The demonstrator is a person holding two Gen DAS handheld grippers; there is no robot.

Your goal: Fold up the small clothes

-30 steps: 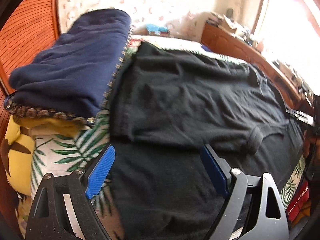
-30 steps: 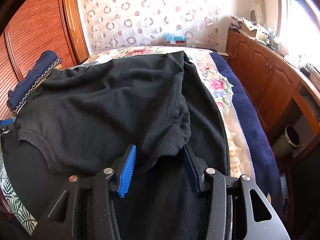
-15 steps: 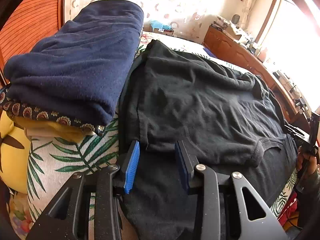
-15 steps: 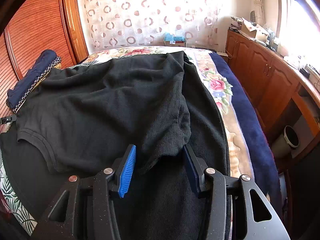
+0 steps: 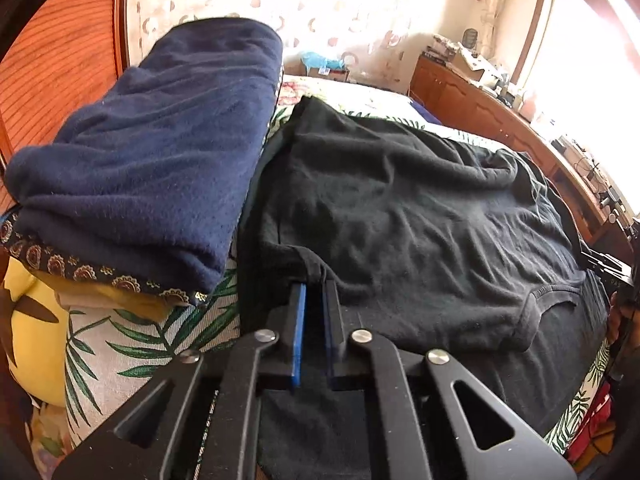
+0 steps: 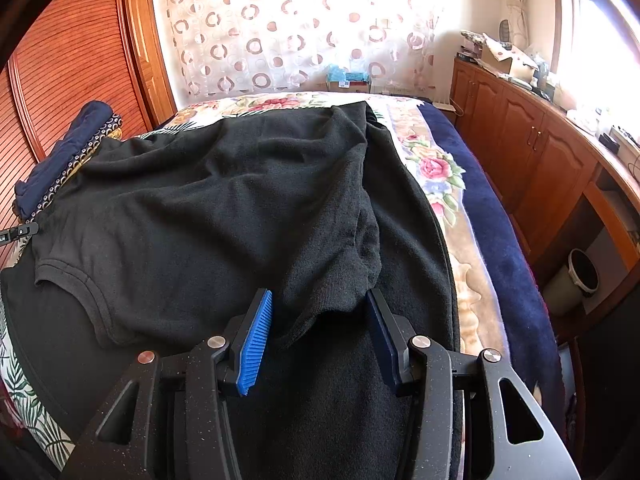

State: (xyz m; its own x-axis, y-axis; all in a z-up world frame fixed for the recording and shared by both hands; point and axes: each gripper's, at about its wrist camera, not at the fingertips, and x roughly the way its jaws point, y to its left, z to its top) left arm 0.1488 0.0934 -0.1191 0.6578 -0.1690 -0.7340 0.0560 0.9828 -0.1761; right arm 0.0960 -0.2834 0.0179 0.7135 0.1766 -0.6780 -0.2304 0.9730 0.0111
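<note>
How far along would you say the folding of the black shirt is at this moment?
Early. Done: the black shirt lies spread on the bed. In hand: the left gripper is pinched shut on its sleeve hem; the right gripper straddles the other sleeve, open. Left: every fold.

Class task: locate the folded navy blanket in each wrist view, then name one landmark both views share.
Left wrist: the folded navy blanket fills the upper left, beside the black T-shirt.
Right wrist: small at the far left edge.
Shared landmark: the blue box at the bed's far end.
</note>
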